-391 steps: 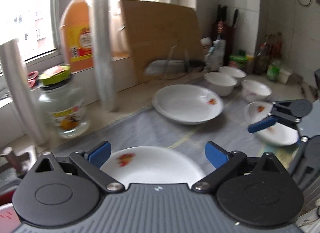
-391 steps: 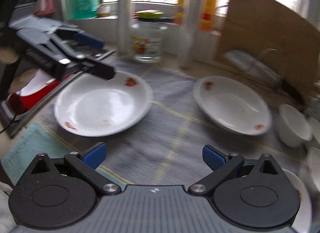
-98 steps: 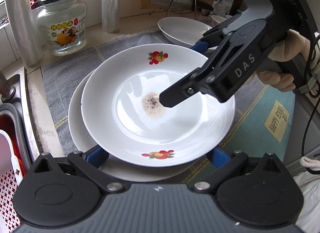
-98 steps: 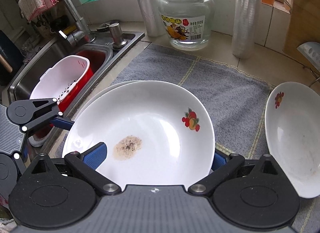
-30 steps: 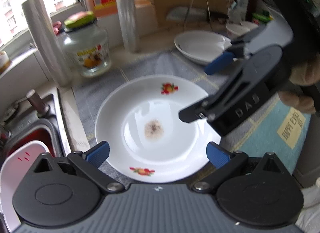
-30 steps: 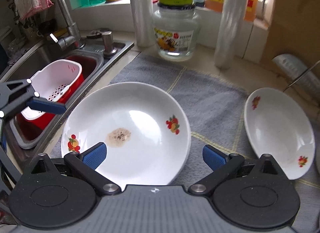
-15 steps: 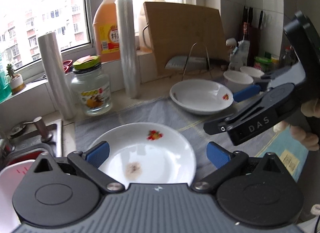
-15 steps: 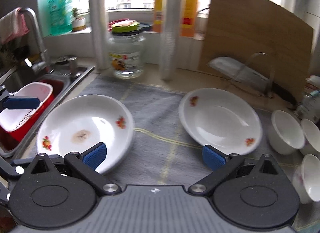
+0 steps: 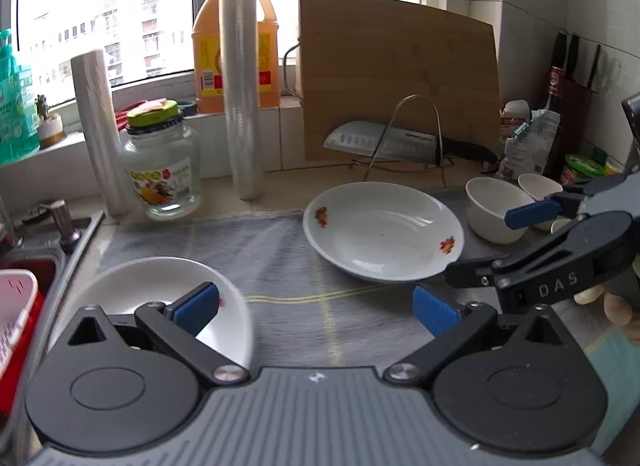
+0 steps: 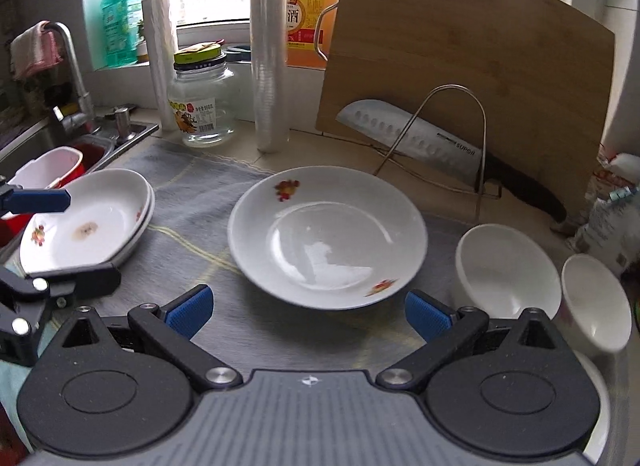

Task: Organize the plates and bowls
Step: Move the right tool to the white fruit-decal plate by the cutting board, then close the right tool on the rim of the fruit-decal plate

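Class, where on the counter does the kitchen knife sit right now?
In the right wrist view the knife rests in a wire rack, leaning against the cutting board, behind the single plate.

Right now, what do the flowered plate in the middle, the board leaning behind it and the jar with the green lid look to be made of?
Flowered plate: likely glazed ceramic, white and glossy with window glare, though melamine is possible. Board: wood or bamboo, matte, with visible grain strips. Jar: clear glass by its see-through walls; its lid looks like painted metal or plastic.
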`<state>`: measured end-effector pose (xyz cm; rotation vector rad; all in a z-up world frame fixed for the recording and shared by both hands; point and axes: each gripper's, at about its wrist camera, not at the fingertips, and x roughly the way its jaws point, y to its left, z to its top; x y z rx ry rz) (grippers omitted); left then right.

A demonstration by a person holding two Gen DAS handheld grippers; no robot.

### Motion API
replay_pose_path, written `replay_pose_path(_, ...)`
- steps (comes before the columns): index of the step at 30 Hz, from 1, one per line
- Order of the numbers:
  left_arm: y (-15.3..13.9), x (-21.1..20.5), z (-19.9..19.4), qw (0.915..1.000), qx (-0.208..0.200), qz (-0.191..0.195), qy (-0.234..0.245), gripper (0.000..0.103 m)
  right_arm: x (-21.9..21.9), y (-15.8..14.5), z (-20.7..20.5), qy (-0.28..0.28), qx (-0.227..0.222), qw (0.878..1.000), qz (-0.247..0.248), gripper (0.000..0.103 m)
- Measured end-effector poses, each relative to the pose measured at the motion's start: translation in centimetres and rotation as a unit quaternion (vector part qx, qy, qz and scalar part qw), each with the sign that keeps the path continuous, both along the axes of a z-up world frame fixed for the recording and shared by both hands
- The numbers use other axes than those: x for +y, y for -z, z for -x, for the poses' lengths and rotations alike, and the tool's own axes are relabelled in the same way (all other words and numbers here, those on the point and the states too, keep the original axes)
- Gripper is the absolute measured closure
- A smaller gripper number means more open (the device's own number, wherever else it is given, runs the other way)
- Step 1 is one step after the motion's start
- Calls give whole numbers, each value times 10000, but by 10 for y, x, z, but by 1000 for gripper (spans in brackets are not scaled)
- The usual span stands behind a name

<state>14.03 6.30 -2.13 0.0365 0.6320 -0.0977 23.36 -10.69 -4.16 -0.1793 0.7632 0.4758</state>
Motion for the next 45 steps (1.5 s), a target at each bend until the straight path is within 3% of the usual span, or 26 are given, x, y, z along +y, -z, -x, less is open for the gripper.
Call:
replay_pose_path(5,11,-31,-13,9997,123,-106,-183,1,-23,-3,-25,-231,196,9995,-80,0)
replay_pose_path(11,39,-55,-43,9987,470,-143,120,1,-40,-8,-54,-235,537,9980,-238,0)
replay_pose_path(23,79,-66,-82,9956,927,-59,142,1,-36,9,-114,-493,985,9939,-76,0)
replay_pose_path(35,83,-61,-96,9970,749,-118,185,1,-15,26,-167,-972,1289,9868,106,0)
replay_pose_path(45,85,-57,-103,9972,681,-119,284,1,10,41,-213,-1508,1775,9724,111,0)
